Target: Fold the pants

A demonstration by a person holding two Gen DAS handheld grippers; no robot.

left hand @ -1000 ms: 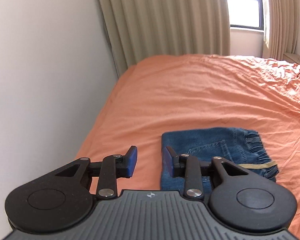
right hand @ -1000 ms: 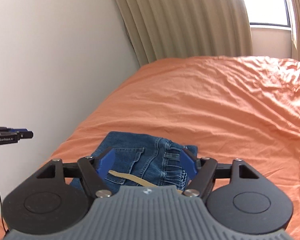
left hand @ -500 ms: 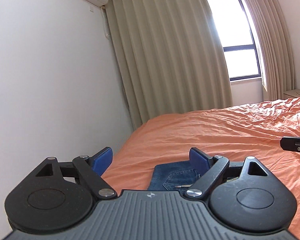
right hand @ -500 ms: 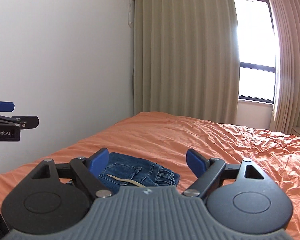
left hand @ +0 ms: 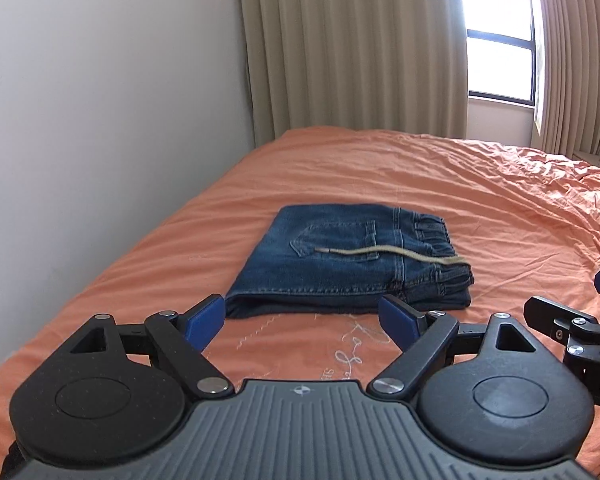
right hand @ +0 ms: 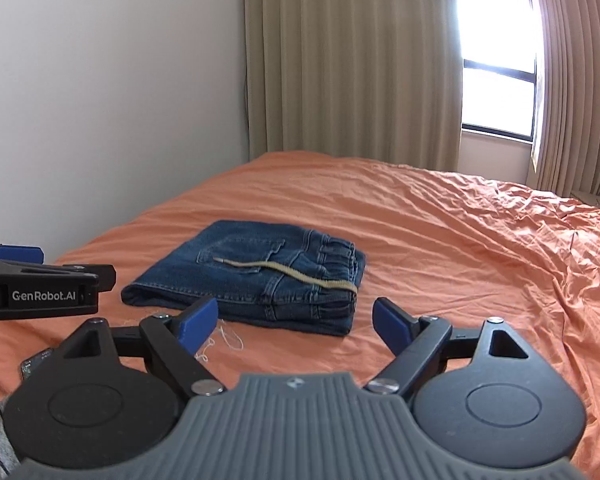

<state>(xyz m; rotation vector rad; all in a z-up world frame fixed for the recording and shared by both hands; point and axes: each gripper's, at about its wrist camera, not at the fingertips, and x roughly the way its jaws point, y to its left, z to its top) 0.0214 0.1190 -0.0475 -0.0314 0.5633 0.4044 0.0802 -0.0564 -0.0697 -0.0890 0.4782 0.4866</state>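
On bed [left hand: 380, 168]: pants [left hand: 352, 256] farther vs. earlier

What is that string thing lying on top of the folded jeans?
A tan drawstring lies across the top of the folded jeans, running from the waistband end to a back pocket. Under the jeans is the orange bedsheet. The inner layers of the fold are hidden.
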